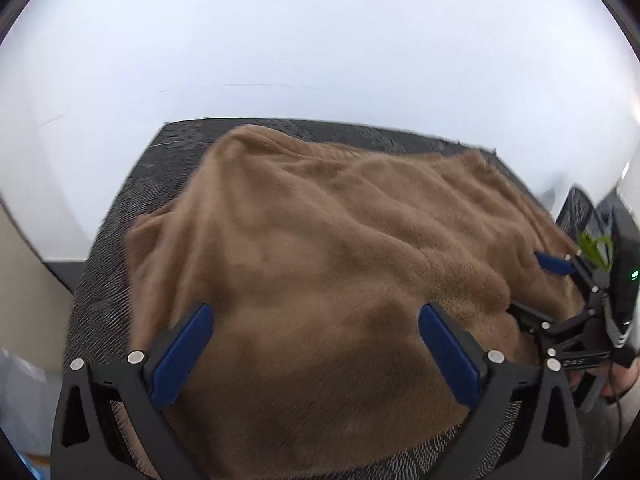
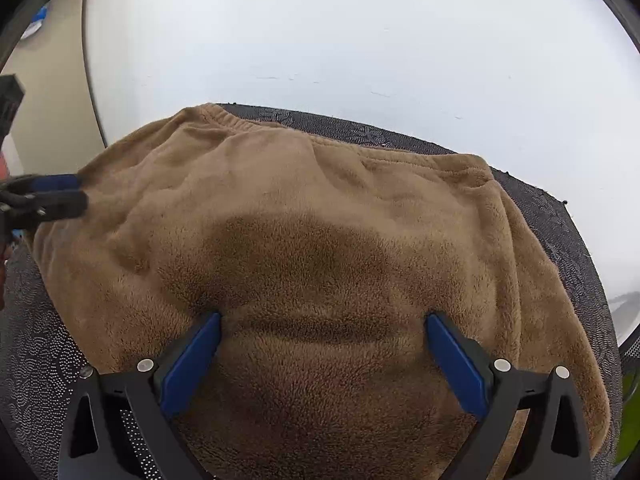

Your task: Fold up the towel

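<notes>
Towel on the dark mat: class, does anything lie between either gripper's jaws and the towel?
Nothing visible does. The left gripper and right gripper both stand open directly over the brown towel, which lies bare on the dark mat.

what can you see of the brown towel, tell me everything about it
The brown towel is plush, fleecy fabric with a stitched hem along its far edge. It lies rumpled, covering most of a dark patterned mat whose border shows around it. The left gripper and right gripper are both open, fingers spread over its near part; whether the tips touch the pile is unclear. No layering can be made out.
</notes>
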